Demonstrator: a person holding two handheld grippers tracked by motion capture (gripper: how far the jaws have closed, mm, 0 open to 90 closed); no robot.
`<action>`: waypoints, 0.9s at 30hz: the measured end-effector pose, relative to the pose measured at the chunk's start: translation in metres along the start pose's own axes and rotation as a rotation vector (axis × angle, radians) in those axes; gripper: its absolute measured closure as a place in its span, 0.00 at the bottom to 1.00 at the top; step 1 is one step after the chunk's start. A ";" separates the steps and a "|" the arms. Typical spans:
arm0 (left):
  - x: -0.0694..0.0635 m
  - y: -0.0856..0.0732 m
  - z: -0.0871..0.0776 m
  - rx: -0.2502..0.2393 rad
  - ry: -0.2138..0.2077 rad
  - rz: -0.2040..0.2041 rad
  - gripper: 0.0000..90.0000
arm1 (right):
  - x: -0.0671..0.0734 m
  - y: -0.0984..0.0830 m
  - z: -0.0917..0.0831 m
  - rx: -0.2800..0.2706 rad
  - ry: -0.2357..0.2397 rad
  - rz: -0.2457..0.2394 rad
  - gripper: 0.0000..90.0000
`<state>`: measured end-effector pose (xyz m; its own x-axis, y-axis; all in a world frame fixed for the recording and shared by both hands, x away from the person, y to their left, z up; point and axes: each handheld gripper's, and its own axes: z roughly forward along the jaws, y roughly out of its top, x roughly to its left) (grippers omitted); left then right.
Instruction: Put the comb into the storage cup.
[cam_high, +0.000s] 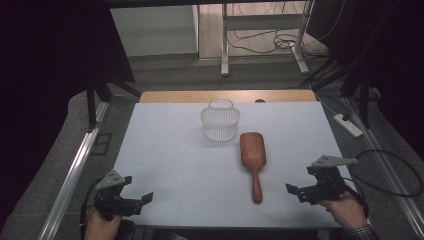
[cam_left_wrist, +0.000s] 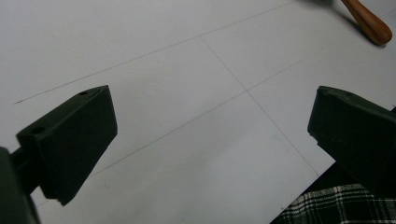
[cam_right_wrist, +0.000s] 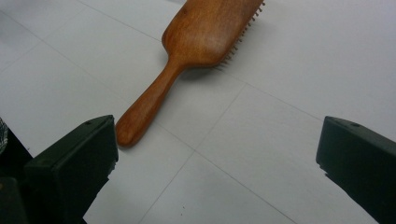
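My right gripper (cam_high: 298, 191) sits at the near right corner of the table, held in a hand (cam_high: 346, 210) that comes in from the bottom edge. Its jaws stand wide apart with nothing between them; in the right gripper view (cam_right_wrist: 217, 154) I see only bare white surface in the gap. The wooden hairbrush (cam_high: 253, 157) lies just to the left of this gripper, not touching it. In the right gripper view the rounded end of the brush handle (cam_right_wrist: 128, 128) lies close beside one jaw, though I cannot tell whether they touch. The brush (cam_right_wrist: 205, 42) rests bristles down, its flat wooden back up, its paddle head pointing away from me and its handle toward me.

My left gripper (cam_high: 142, 200) is at the near left corner, well apart from the brush. Its jaws are also spread wide and empty; the left gripper view (cam_left_wrist: 212, 126) shows plain table between them, with the handle tip of the brush (cam_left_wrist: 369, 23) far off in the upper corner and a piece of plaid sleeve (cam_left_wrist: 336, 207) at the bottom edge.

Beyond the brush head, just to its left, stands a white mesh basket (cam_high: 220, 122) with a loop handle, upright, near the far middle of the white table (cam_high: 165, 150). The basket and brush are near each other but apart.
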<state>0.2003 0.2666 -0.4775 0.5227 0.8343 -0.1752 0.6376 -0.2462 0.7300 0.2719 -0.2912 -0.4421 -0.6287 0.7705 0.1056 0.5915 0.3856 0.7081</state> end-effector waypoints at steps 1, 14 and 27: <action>0.000 0.000 0.000 0.000 0.000 0.000 0.02 | 0.000 0.001 0.001 0.002 0.002 -0.005 0.00; 0.000 0.000 0.000 -0.003 -0.001 -0.002 0.02 | 0.009 0.008 0.016 0.010 0.031 -0.041 0.00; 0.000 0.000 0.000 0.000 0.004 0.000 0.02 | 0.015 0.023 0.028 0.038 0.031 -0.070 0.00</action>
<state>0.2003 0.2667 -0.4775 0.5202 0.8363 -0.1729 0.6381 -0.2461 0.7296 0.2904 -0.2562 -0.4438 -0.6842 0.7251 0.0786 0.5639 0.4577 0.6874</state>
